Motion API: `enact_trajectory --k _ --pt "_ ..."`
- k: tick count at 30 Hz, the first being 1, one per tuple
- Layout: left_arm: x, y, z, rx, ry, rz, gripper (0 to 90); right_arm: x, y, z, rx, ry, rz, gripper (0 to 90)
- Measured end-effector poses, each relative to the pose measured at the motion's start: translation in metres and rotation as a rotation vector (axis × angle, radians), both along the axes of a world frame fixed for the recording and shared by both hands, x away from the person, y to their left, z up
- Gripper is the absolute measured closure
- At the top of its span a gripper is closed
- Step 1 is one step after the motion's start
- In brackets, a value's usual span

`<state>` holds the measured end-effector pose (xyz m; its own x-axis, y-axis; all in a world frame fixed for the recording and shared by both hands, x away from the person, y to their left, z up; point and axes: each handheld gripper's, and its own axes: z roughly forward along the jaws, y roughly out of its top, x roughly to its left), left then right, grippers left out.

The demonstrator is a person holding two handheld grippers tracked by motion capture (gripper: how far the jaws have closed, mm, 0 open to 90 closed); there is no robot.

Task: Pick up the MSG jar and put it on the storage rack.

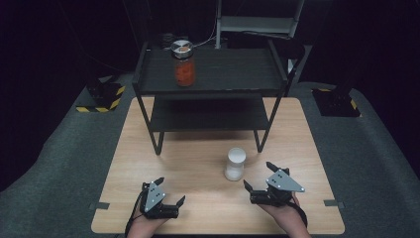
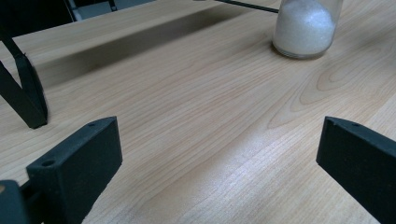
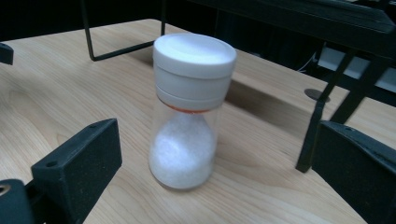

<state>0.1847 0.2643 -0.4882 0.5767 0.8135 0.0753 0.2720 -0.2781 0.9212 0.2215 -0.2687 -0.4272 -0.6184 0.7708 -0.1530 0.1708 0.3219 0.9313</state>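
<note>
You kept the right gripper (image 1: 260, 177) low with its fingers spread wide, aimed at the white-lidded jar (image 3: 189, 112), likely so it could slide in between them. The jar stood upright on the counter (image 1: 198, 163), just ahead, untouched. Your left gripper (image 1: 171, 191) rested apart, fingers equally wide, holding nothing.
</note>
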Motion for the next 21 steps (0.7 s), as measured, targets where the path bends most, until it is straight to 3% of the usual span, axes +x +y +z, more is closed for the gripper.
enact_trajectory --k 21 --pt "0.0 0.002 -0.001 -0.012 0.003 0.0 0.4 0.033 0.014 0.001 0.04 0.041 0.023 2.4"
